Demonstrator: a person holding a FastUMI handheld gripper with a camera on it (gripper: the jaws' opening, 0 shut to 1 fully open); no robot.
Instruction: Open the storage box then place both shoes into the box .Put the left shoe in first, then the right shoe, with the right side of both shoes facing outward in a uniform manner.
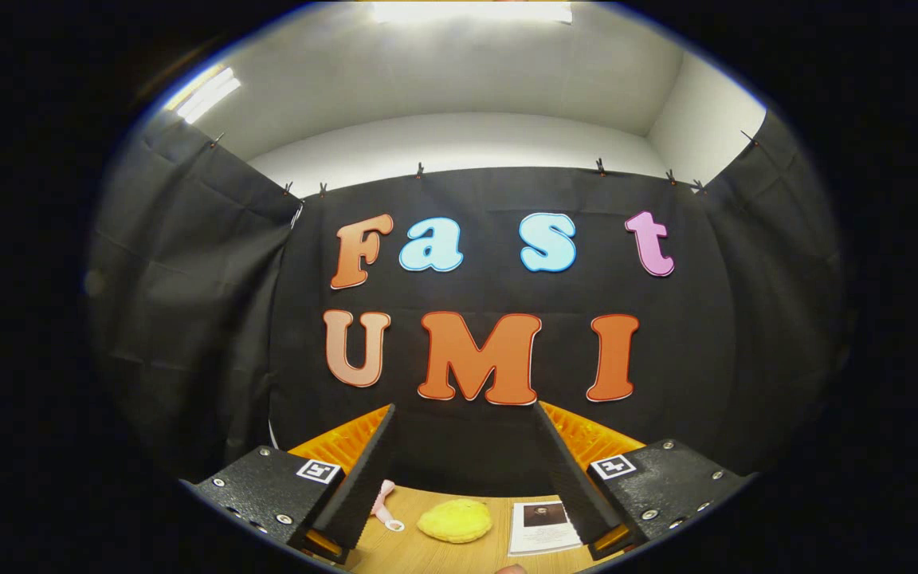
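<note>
My gripper (465, 410) stands open, raised well above the wooden table (427, 550) and facing the black cloth wall, with nothing between its fingers. Neither finger touches anything. Low between the fingers, on the table, lie a yellow fluffy pad (454, 520), a pink handled item (383, 504) to its left and a printed card (543, 526) to its right.
The black cloth wall (491, 446) hangs close beyond the table's far edge and wraps round both sides. Above it are a white wall and ceiling lights. A fingertip (511, 569) shows at the table's near edge.
</note>
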